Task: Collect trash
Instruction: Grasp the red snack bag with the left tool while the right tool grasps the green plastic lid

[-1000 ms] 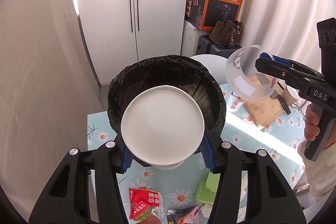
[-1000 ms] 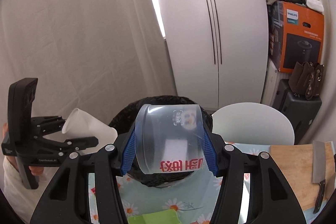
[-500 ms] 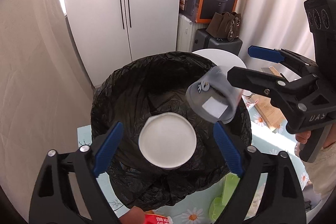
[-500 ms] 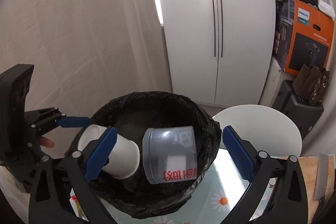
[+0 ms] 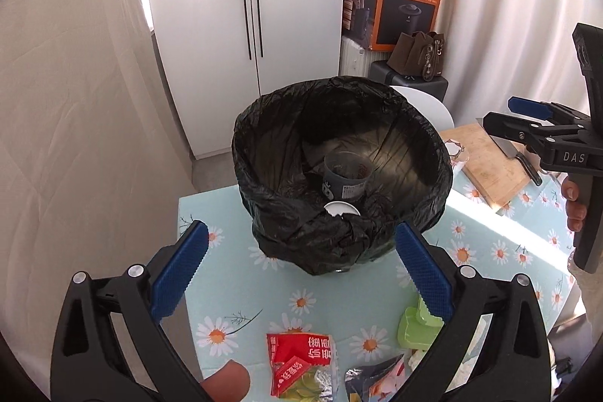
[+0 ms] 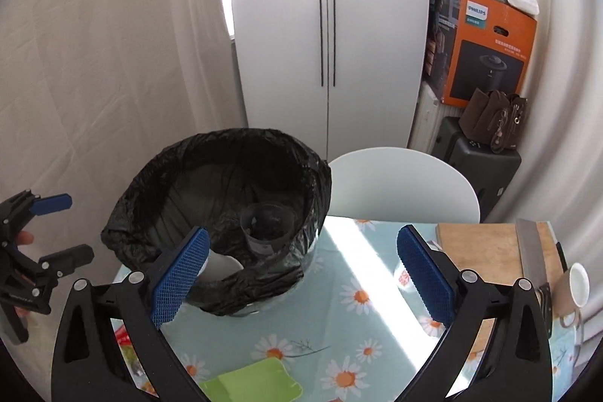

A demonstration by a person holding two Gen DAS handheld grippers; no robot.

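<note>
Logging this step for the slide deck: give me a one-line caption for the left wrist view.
Open left gripper above daisy-print tablecloth, facing black-lined trash bin holding clear plastic cup and white paper cup.

A tall white wardrobe (image 6: 328, 36) with two thin dark handles fills the upper centre. Pale curtains (image 6: 113, 63) hang at the left, a bright strip of daylight between them and the wardrobe. At the upper right an orange box (image 6: 486, 51) sits on stacked luggage. A white chair (image 6: 403, 183) backs the daisy-print surface (image 6: 339, 319), crossed by sunlight.
</note>
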